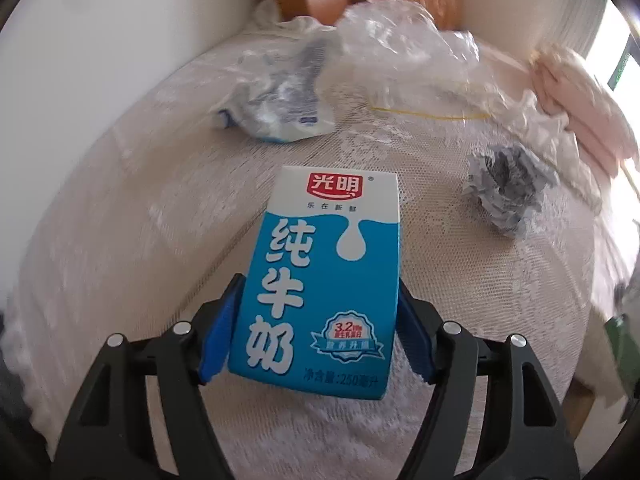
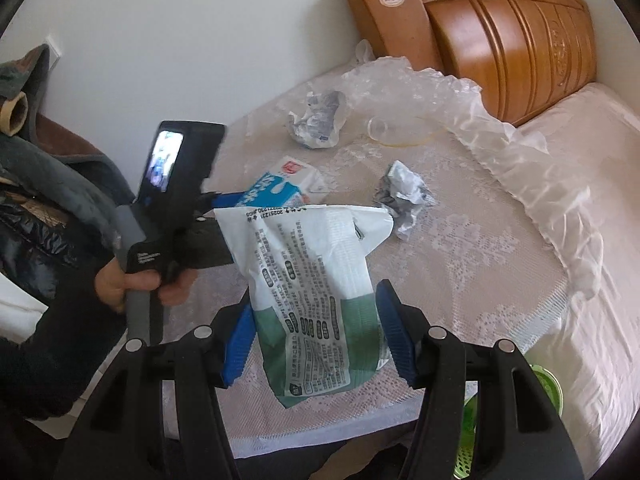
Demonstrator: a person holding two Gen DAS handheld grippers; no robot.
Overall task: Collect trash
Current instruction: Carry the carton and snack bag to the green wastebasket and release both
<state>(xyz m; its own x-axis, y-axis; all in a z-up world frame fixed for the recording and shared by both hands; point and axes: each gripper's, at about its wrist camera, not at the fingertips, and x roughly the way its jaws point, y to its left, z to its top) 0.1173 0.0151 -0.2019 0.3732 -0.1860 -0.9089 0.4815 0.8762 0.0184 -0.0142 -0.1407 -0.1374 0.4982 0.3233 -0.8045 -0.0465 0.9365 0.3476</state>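
Fingers of your left gripper (image 1: 316, 328) press both sides of the milk carton (image 1: 324, 280), angled steeply down over the bed (image 1: 120, 240) — your right gripper (image 2: 316, 340) clamps the white-and-green wrapper (image 2: 316, 300), its fingers lifted clear of the bedcover.

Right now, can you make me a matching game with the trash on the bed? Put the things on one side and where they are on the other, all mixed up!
Things:
1. milk carton
2. green and white bag
3. crumpled gray paper
4. clear plastic wrap

Places:
A. loose on the bed, near the carton
B. between the left claw's blue pads
C. by the wooden headboard
D. in the right claw

Pairs: 1-B, 2-D, 3-A, 4-C
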